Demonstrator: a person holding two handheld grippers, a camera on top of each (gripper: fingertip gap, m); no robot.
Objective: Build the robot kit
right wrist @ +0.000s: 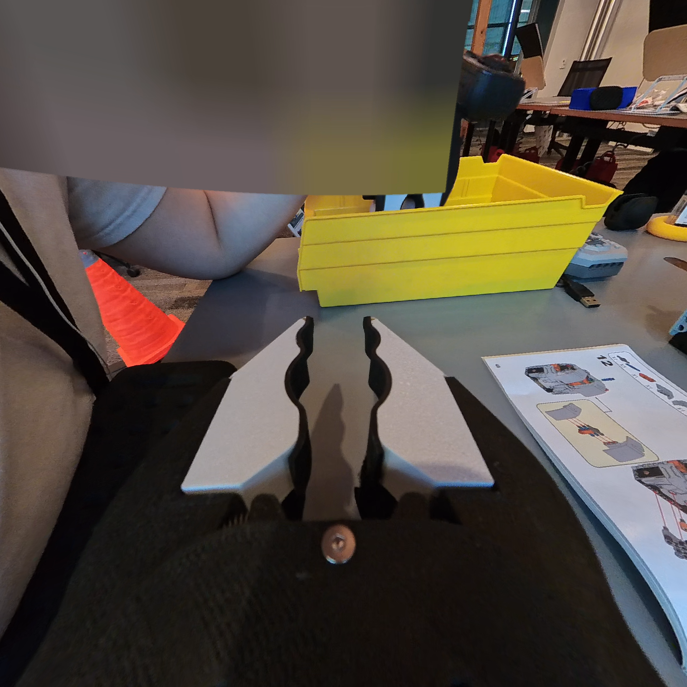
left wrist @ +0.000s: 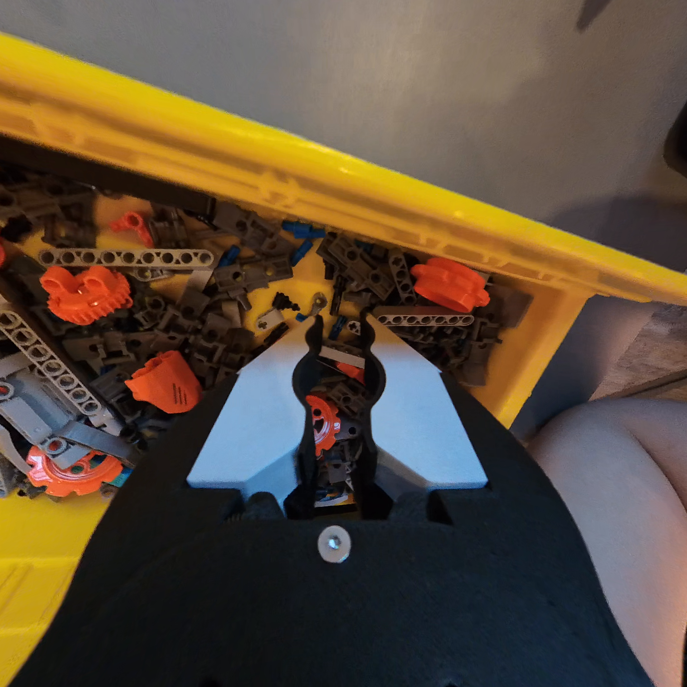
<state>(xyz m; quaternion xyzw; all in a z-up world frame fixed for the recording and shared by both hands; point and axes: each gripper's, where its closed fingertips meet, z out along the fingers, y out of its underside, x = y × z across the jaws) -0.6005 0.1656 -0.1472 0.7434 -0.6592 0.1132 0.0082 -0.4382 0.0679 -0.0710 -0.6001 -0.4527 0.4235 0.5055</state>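
1. Left wrist view: the left gripper (left wrist: 340, 321) hangs tilted down into a yellow bin (left wrist: 334, 182), its fingertips just above the heap of small building parts (left wrist: 208, 327) on the bin floor. Its jaws are spread by a narrow gap and pinch nothing; parts show through the gap.
2. Same view: nearest the tips lie a small light grey connector (left wrist: 269, 319) just to their left and a short grey beam with holes (left wrist: 423, 319) just to their right, its long axis running left to right. An orange round part (left wrist: 450, 284) sits beyond that beam near the bin's corner. A longer grey beam with holes (left wrist: 126, 257) lies left to right farther left, above an orange gear (left wrist: 86, 293). An orange toothed wheel (left wrist: 322, 422) shows between the fingers.
3. Same view: the bin's long wall runs slantwise from upper left to lower right, with the grey table (left wrist: 409, 93) beyond it.
4. Right wrist view: the right gripper (right wrist: 338, 321) is held low and level over the table (right wrist: 427, 327), pointing at the bin's (right wrist: 438, 256) long side, which runs left to right just ahead. Its jaws are spread and empty.
5. Same view: an open instruction booklet (right wrist: 594, 438) lies on the table to the right. A person's bare arm (right wrist: 193, 234) reaches across at the left, above an orange cone (right wrist: 130, 316) on the floor.
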